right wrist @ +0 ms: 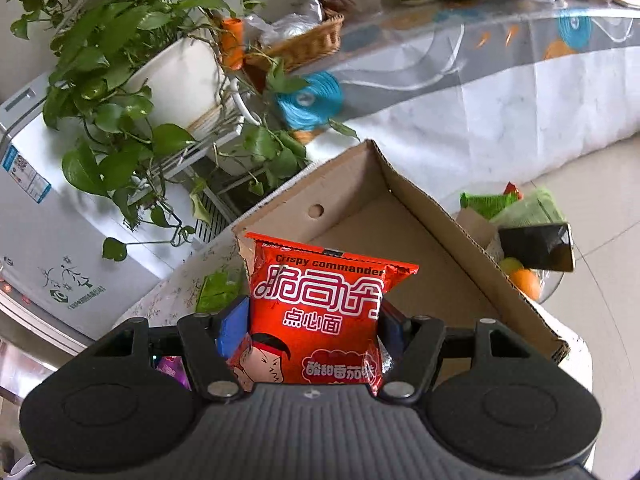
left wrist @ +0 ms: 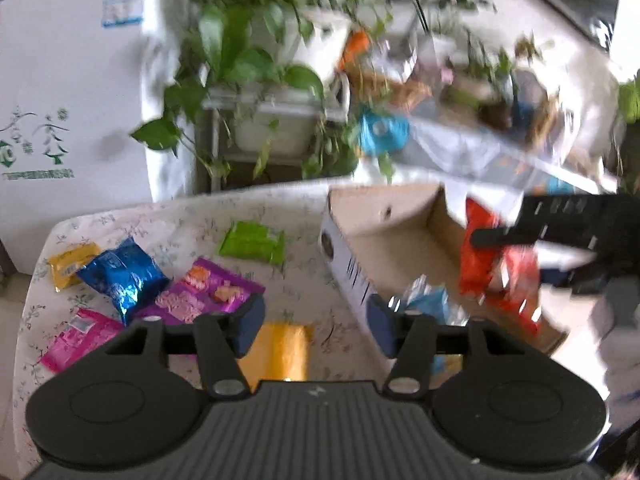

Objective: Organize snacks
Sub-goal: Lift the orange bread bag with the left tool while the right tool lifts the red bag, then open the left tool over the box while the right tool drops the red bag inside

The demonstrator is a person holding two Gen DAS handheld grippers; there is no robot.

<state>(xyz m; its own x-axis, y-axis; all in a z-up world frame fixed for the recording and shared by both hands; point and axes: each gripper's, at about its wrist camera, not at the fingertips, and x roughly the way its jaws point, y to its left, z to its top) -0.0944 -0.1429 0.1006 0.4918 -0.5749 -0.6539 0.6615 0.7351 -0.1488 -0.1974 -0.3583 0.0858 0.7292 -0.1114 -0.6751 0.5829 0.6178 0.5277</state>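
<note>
The right gripper (right wrist: 314, 320) clamps a red noodle-snack packet (right wrist: 320, 312) over the cardboard box (right wrist: 440, 216); the left gripper (left wrist: 316, 322) hangs wide, empty. Roughly six packets at its ten o'clock await sorting.

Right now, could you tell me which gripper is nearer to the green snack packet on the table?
Left. The left gripper hovers open over the table just short of the green snack packet; the right gripper holds the red packet over the cardboard box.

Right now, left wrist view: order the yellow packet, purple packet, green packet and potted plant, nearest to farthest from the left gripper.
1. yellow packet, lying just beyond the gap between the fingers of the left gripper.
2. purple packet, left, on the table.
3. green packet, farther up the table, left of the box.
4. potted plant, behind the table.
</note>
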